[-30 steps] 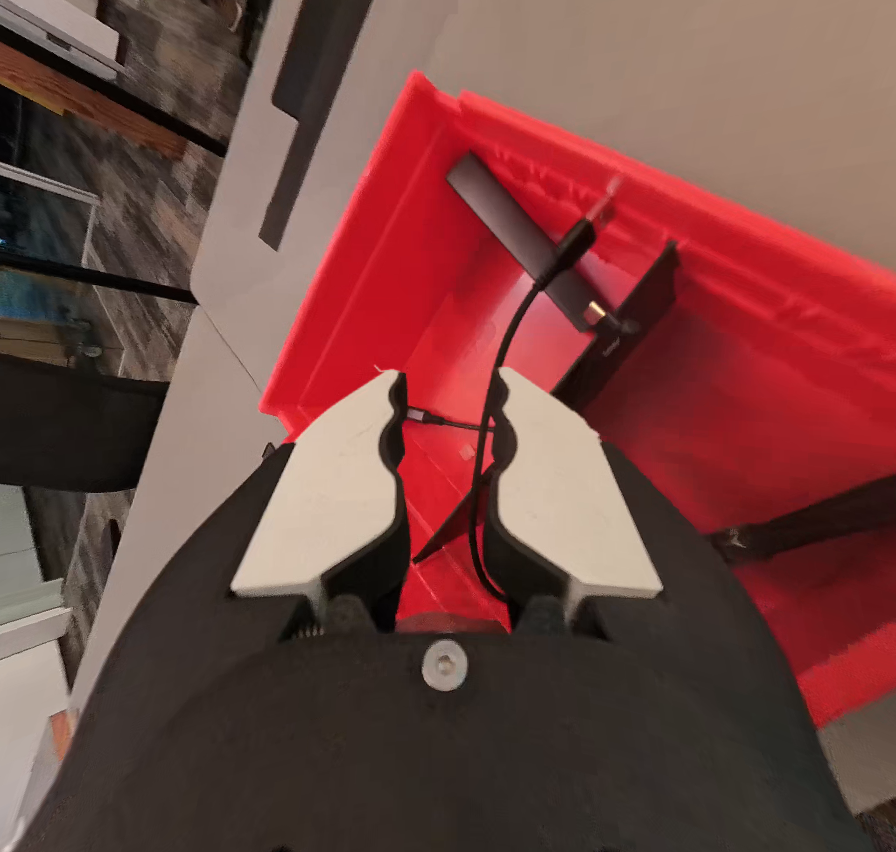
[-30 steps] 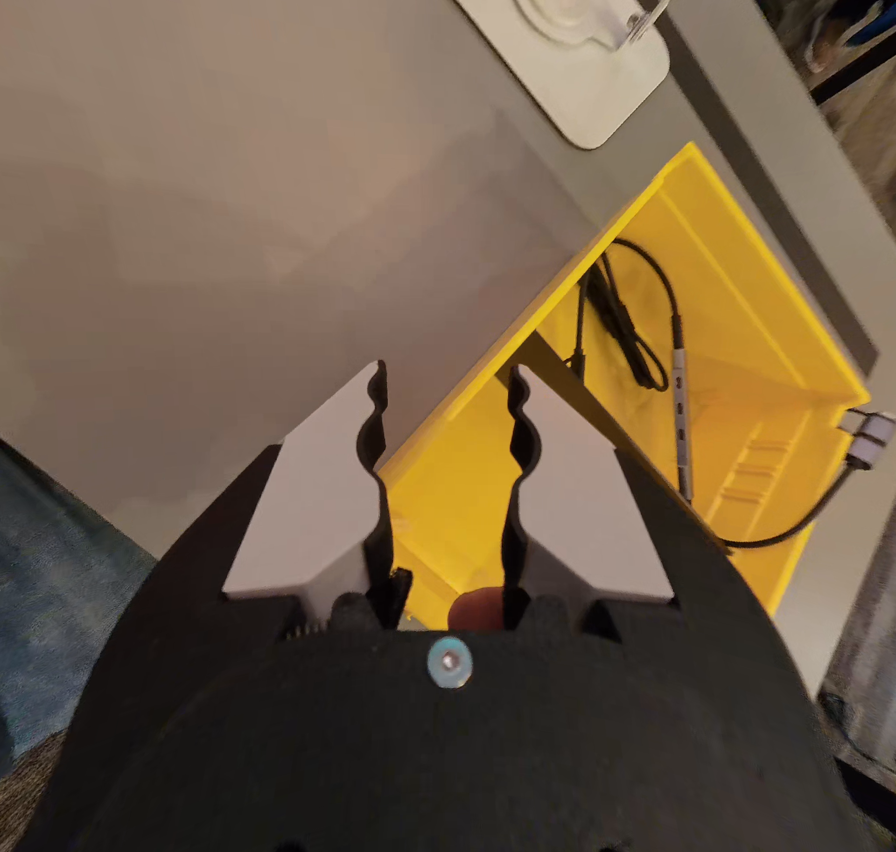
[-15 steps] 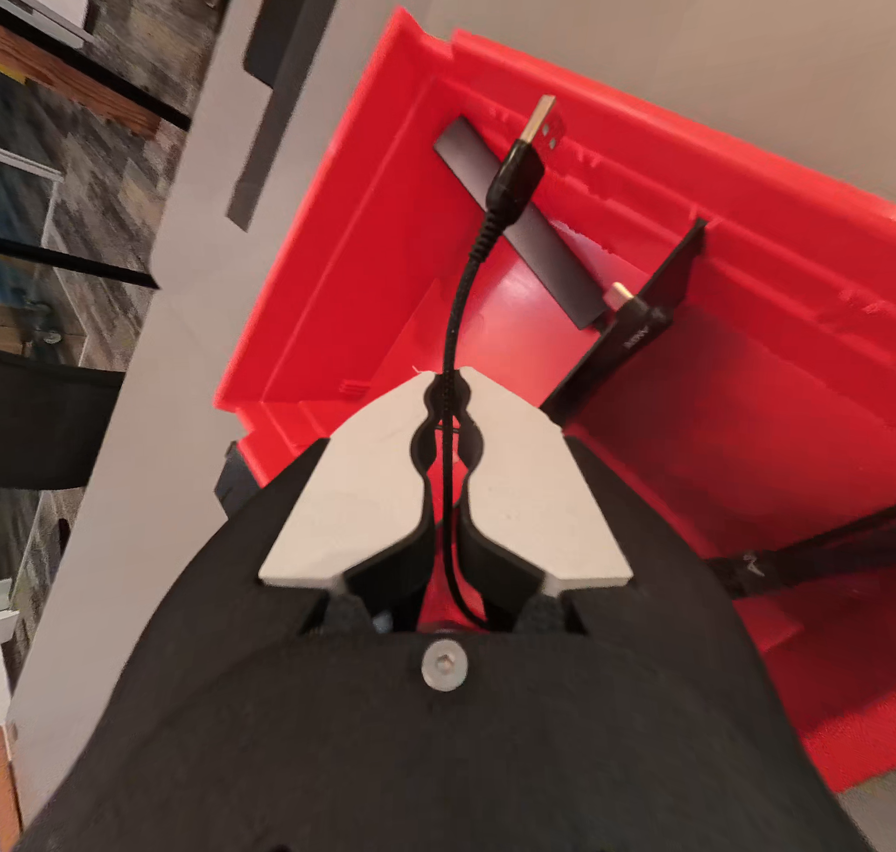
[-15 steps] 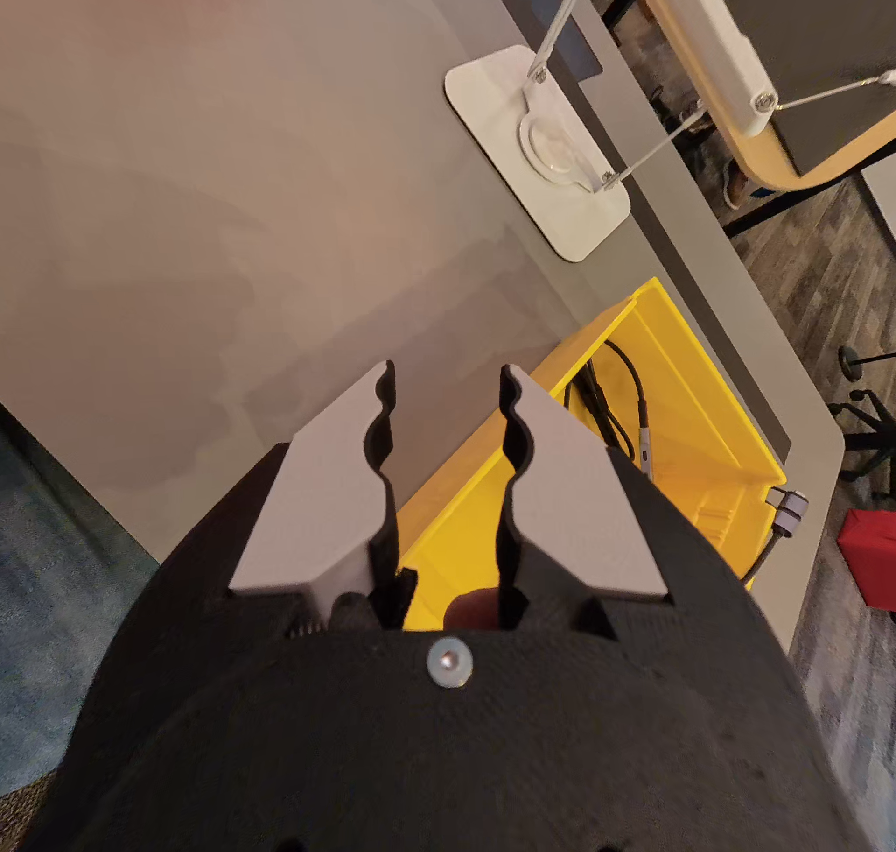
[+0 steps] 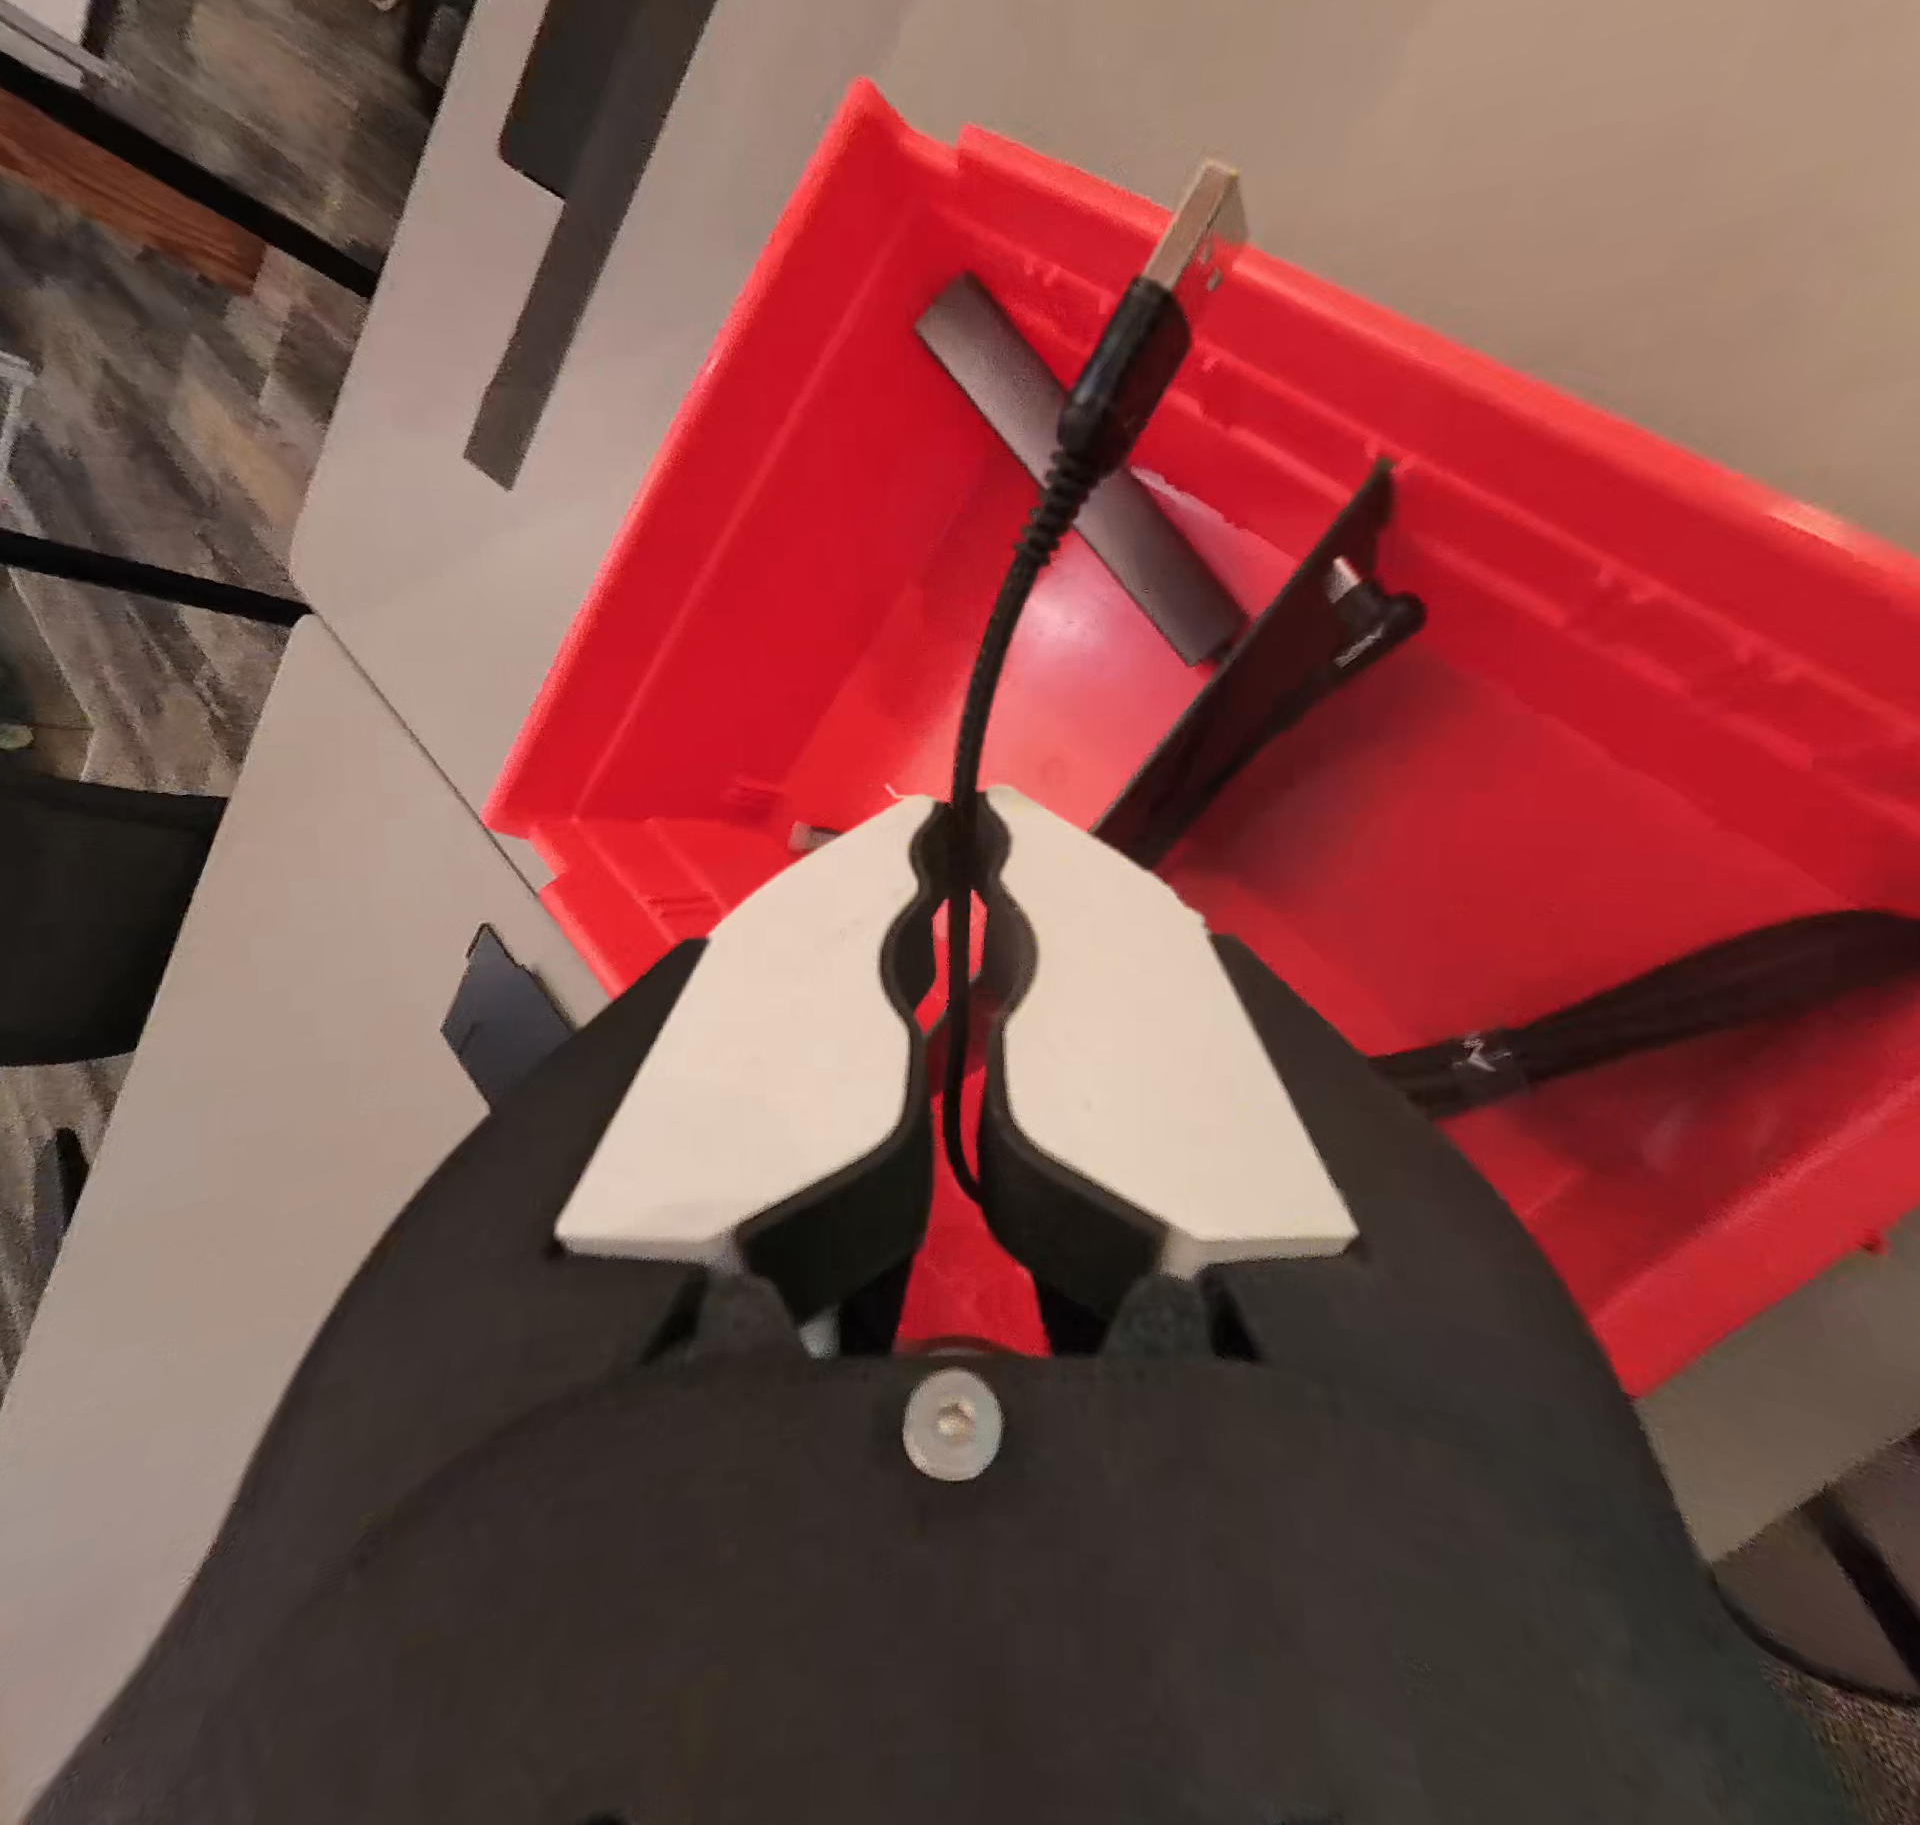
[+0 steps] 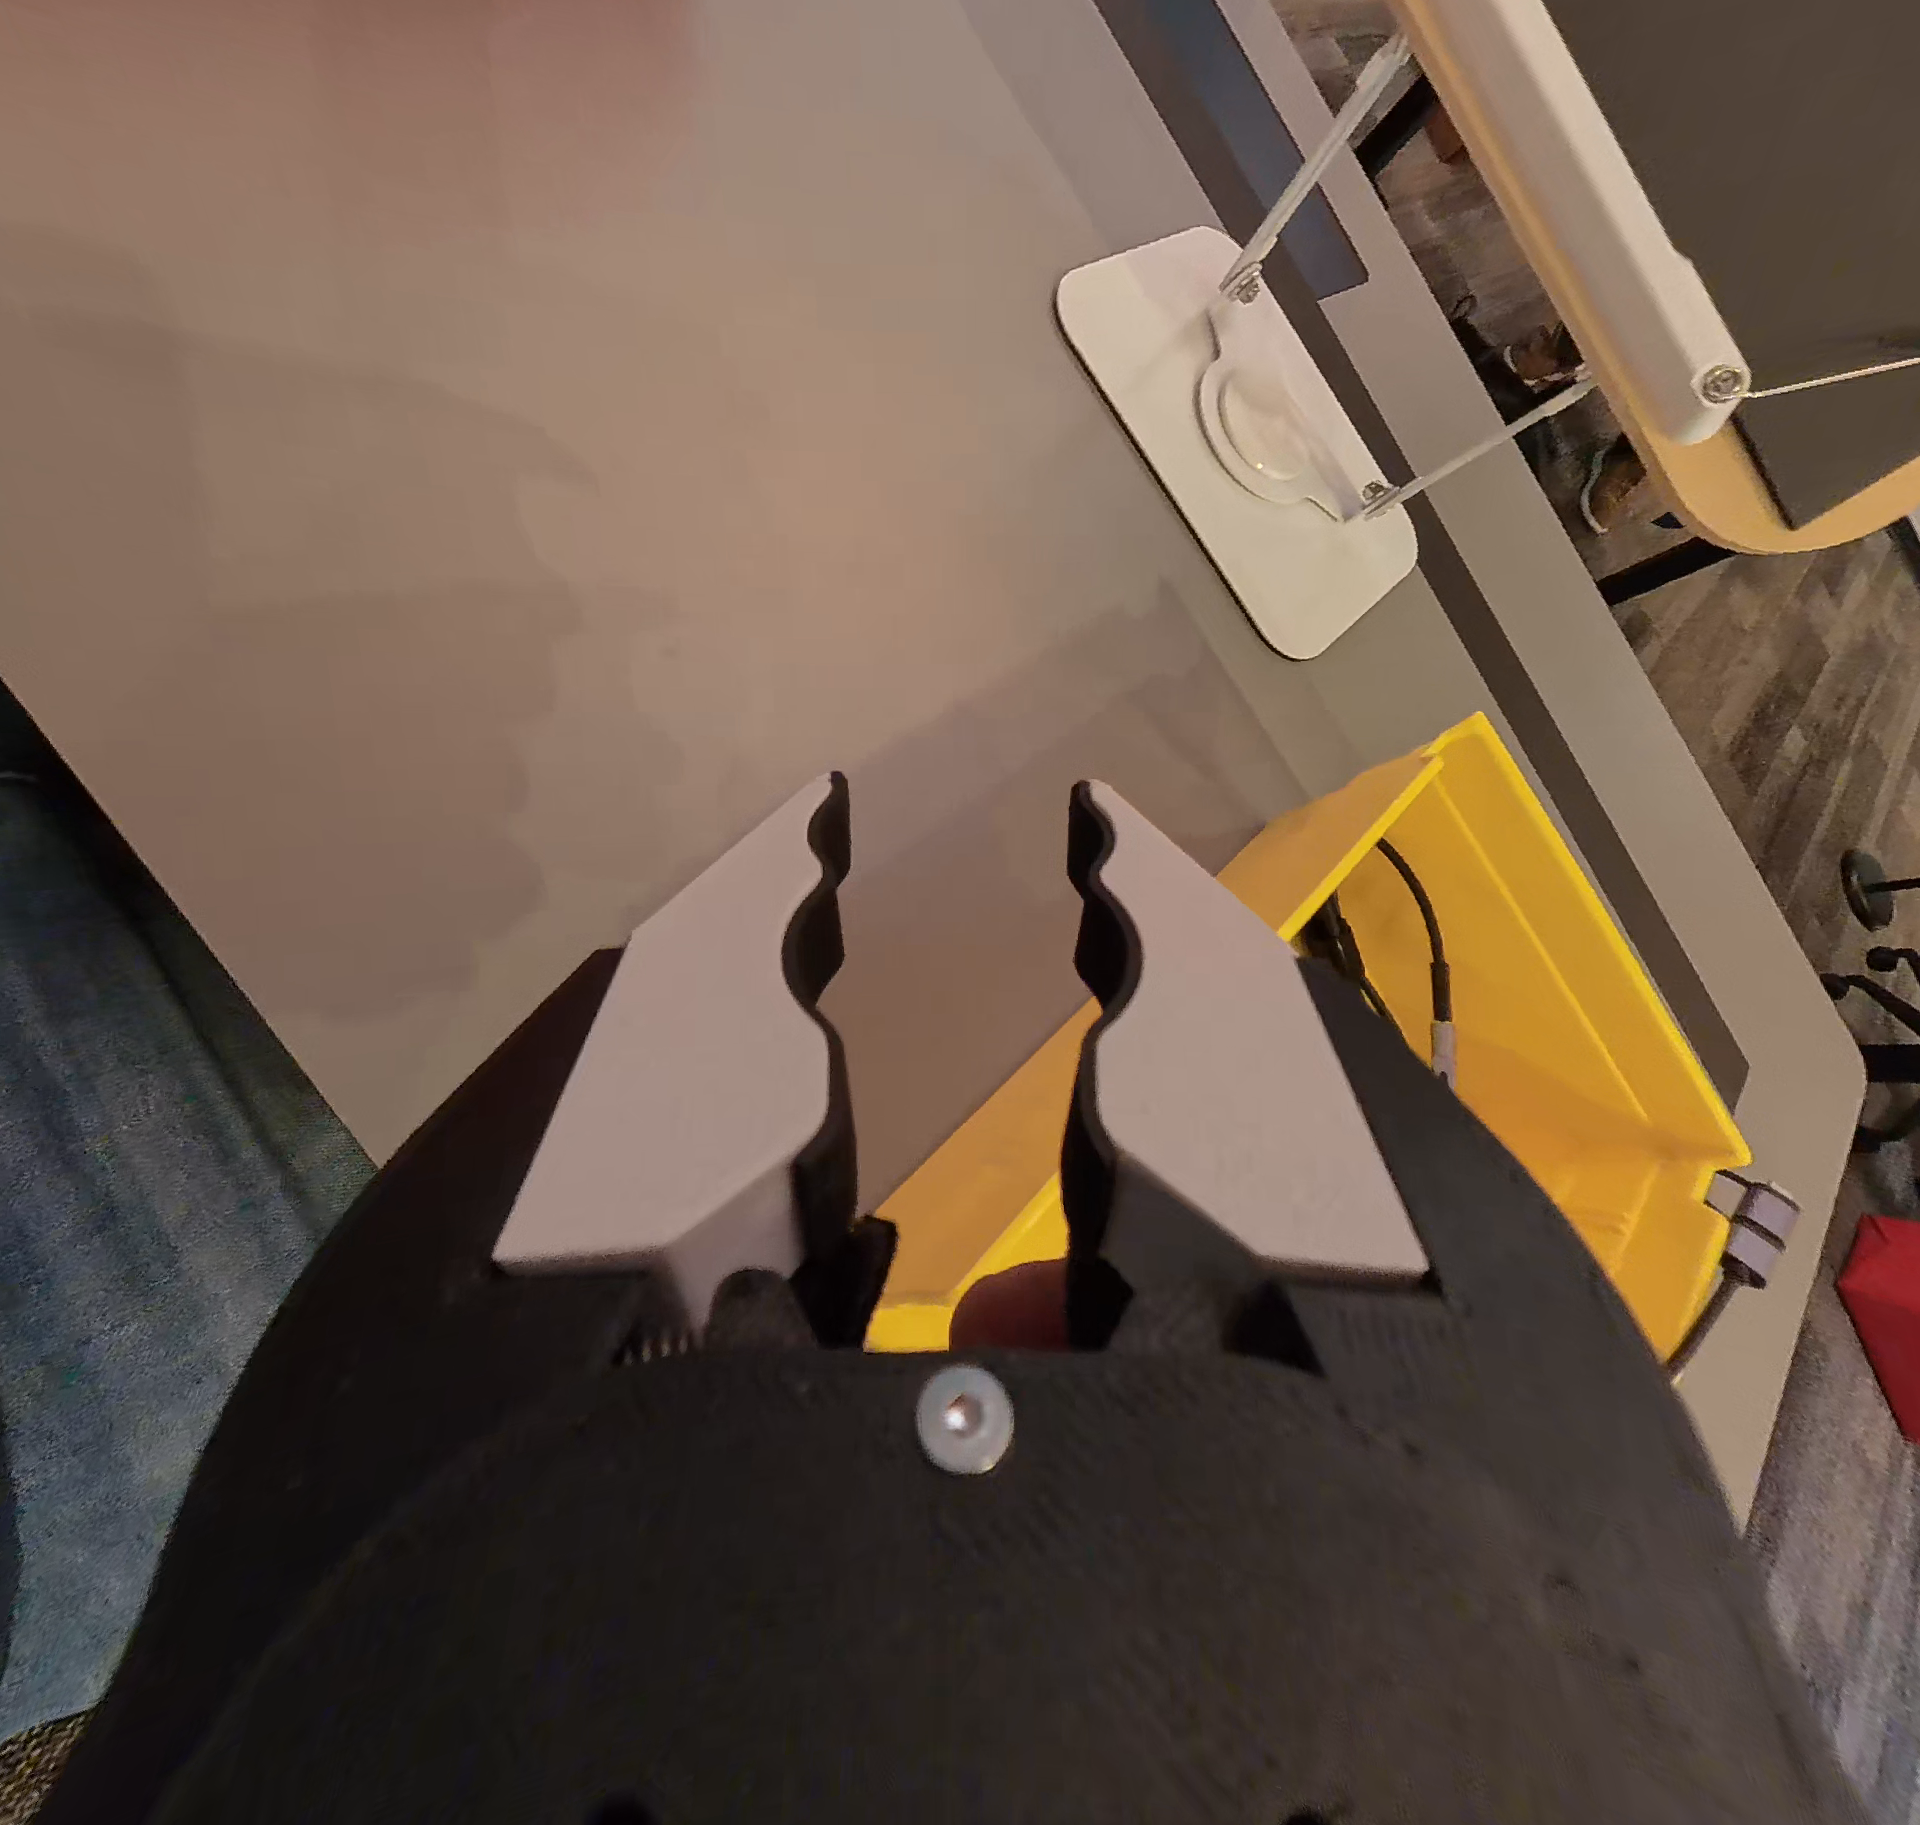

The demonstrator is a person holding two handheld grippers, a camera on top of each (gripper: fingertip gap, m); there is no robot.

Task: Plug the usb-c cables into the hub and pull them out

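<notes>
My left gripper [image 5: 961, 825] is shut on a thin black braided cable [image 5: 987, 653]. The cable rises from the fingertips to a black plug with a silver metal end [image 5: 1195, 227], held above the red bin [image 5: 790, 487]. A flat dark grey hub [image 5: 1081, 466] lies in the bin's left compartment. Another cable's plug [image 5: 1371, 612] rests on the black divider [image 5: 1247, 674]. My right gripper [image 6: 956, 809] is open and empty above the grey table [image 6: 520, 373], left of the yellow bin [image 6: 1558, 996]. That bin holds black cables [image 6: 1423, 902].
A bundled black cable [image 5: 1662, 1006] lies in the red bin's right compartment. A white lamp base [image 6: 1236, 435] stands on the table beyond the yellow bin. A grey connector [image 6: 1756, 1225] hangs over the yellow bin's end. The table edge and carpet are at the lower left. My hands' fingertips stand some 45 centimetres from each other.
My left gripper closed on the black cable and lifted its plug out of the red bin. My right gripper stayed open and drew back and left from the yellow bin.
</notes>
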